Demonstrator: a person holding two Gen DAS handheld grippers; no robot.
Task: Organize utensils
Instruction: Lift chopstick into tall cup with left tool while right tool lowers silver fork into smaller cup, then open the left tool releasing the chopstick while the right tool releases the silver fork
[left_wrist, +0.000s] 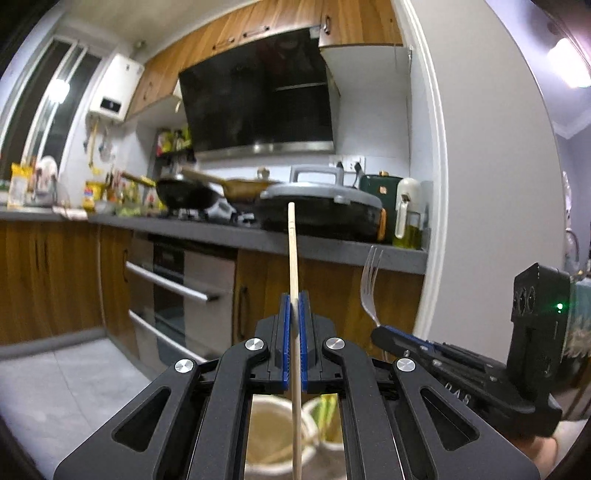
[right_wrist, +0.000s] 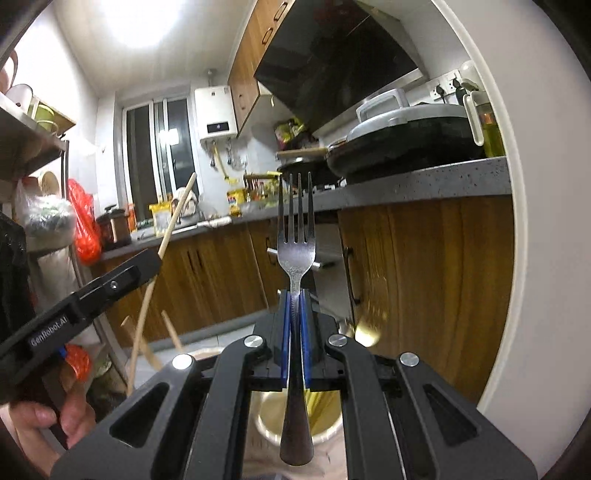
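Observation:
My left gripper (left_wrist: 294, 300) is shut on a pale wooden chopstick (left_wrist: 291, 251), which stands upright between the blue pads. To its right, my right gripper (left_wrist: 379, 332) holds a metal fork (left_wrist: 370, 284) with the tines up. In the right wrist view, the right gripper (right_wrist: 295, 295) is shut on the fork (right_wrist: 296, 251) at its neck, and the dark handle hangs below. The left gripper (right_wrist: 153, 263) with its chopstick (right_wrist: 177, 210) is at the left, held by a hand (right_wrist: 37, 424). A white cup (left_wrist: 266, 467) sits below both grippers.
A second cup (left_wrist: 314, 419) holding green sticks stands beside the white one. Two more chopstick ends (right_wrist: 171, 328) poke up at lower left. Ahead is a grey counter (left_wrist: 332, 251) crowded with pans and a lidded pot (left_wrist: 321, 199). A white door frame (left_wrist: 439, 184) rises at the right.

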